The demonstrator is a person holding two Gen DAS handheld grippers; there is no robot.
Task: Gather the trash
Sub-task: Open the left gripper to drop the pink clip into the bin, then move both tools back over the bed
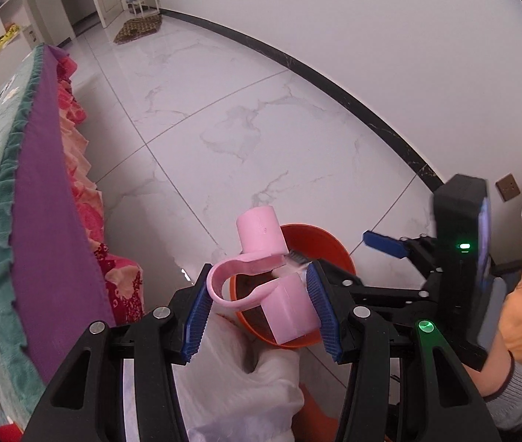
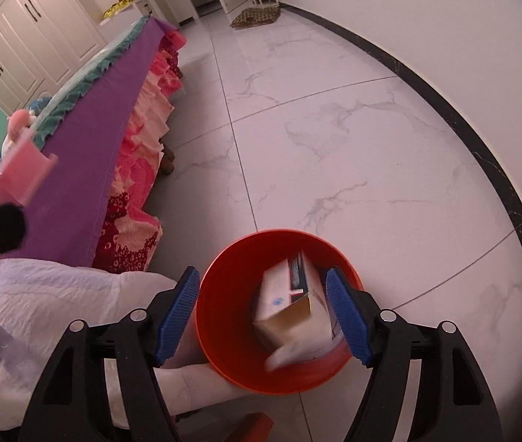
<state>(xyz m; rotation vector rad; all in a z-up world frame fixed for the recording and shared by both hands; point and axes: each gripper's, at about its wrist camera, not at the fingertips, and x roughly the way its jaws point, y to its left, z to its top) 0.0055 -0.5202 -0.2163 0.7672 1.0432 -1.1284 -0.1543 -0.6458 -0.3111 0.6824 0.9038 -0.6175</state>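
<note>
An orange-red bin (image 2: 224, 361) stands on the floor, also in the left wrist view (image 1: 334, 250). A white carton (image 2: 290, 313) lies in it, blurred. My right gripper (image 2: 264, 316) is open and empty right above the bin; it also shows in the left wrist view (image 1: 401, 248). My left gripper (image 1: 259, 309) holds a pink plastic piece (image 1: 261, 276) with a loop and two blocks above the bin's rim, pads touching both sides. The pink piece also shows at the left of the right wrist view (image 2: 17, 176).
A bed with a purple sheet (image 1: 47, 228) and teal cover (image 2: 87, 70) runs along the left, with a pink floral skirt (image 2: 139, 169). White marble floor (image 1: 261, 129) extends to a wall with black skirting. White trousers (image 2: 39, 313) are below.
</note>
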